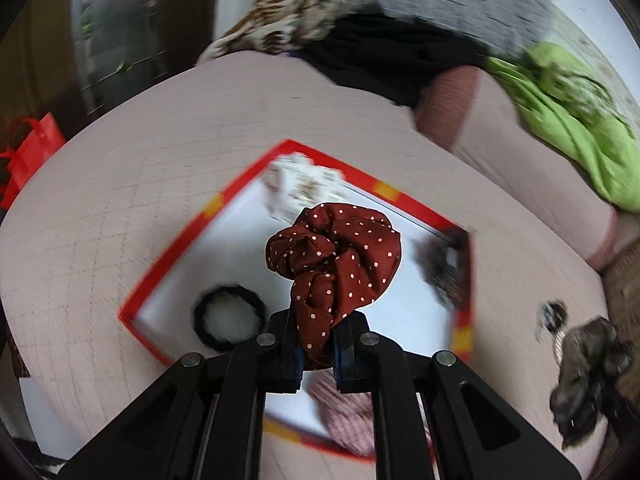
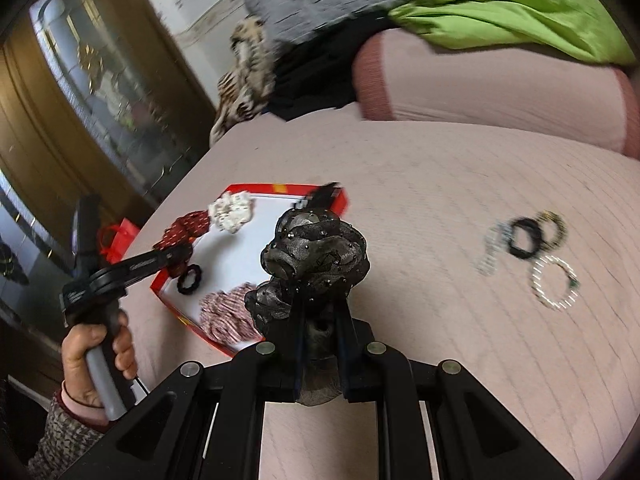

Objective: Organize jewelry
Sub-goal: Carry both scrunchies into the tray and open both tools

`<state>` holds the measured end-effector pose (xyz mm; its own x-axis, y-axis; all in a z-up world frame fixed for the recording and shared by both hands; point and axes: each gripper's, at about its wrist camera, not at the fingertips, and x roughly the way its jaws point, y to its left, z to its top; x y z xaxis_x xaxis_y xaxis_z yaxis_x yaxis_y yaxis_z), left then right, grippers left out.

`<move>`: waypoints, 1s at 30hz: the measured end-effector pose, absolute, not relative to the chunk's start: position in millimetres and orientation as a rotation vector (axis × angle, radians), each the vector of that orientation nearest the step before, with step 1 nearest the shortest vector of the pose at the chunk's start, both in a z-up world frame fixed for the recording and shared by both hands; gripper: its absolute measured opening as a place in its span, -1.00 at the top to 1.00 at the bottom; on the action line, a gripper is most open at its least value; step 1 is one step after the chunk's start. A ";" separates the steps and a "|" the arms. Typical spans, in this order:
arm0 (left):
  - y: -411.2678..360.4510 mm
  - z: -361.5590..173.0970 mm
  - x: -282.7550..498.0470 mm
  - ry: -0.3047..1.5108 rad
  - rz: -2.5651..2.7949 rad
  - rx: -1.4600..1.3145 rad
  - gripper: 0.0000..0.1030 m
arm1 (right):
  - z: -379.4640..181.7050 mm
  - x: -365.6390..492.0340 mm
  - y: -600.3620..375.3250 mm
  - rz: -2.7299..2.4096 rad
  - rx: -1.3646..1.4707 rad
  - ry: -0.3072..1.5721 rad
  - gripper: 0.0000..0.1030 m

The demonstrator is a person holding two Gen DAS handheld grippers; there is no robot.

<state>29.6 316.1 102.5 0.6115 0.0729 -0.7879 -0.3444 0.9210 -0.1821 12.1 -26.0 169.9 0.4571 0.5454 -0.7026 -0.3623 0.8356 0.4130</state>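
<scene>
My left gripper (image 1: 316, 354) is shut on a dark red polka-dot scrunchie (image 1: 336, 258) and holds it above the red-rimmed white tray (image 1: 168, 260). In the tray lie a black hair tie (image 1: 230, 316), a white floral scrunchie (image 1: 304, 184), a red-and-white striped scrunchie (image 1: 348, 412) and a dark clip (image 1: 444, 268). My right gripper (image 2: 320, 344) is shut on a grey-black sheer scrunchie (image 2: 316, 252), held above the bed just right of the tray (image 2: 280, 190). The left gripper (image 2: 176, 258) with the red scrunchie (image 2: 184, 230) shows in the right wrist view.
On the pink bedspread (image 2: 420, 184) to the right lie a black hair tie (image 2: 524, 238), a pearl bracelet (image 2: 554, 282), a beaded ring and a rhinestone piece. Green cloth (image 2: 500, 20), grey and black clothes and a pink pillow lie at the back. A red bag (image 1: 32, 152) stands at left.
</scene>
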 end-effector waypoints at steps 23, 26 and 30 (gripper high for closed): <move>370.7 58.2 72.2 0.982 0.333 -0.351 0.58 | 78.5 96.0 134.7 0.581 0.148 1.149 0.32; 367.2 66.5 66.8 0.949 0.318 -0.353 0.38 | 88.4 91.4 128.6 0.580 0.139 1.117 0.02; 358.5 76.6 58.6 0.909 0.296 -0.331 0.37 | 111.3 78.5 117.2 0.587 0.106 1.068 0.01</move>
<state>58.6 358.5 76.6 0.5804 0.1097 -0.8069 -0.3861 0.9095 -0.1540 78.5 117.2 111.3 0.3456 0.5010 -0.7935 -0.4007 0.8434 0.3580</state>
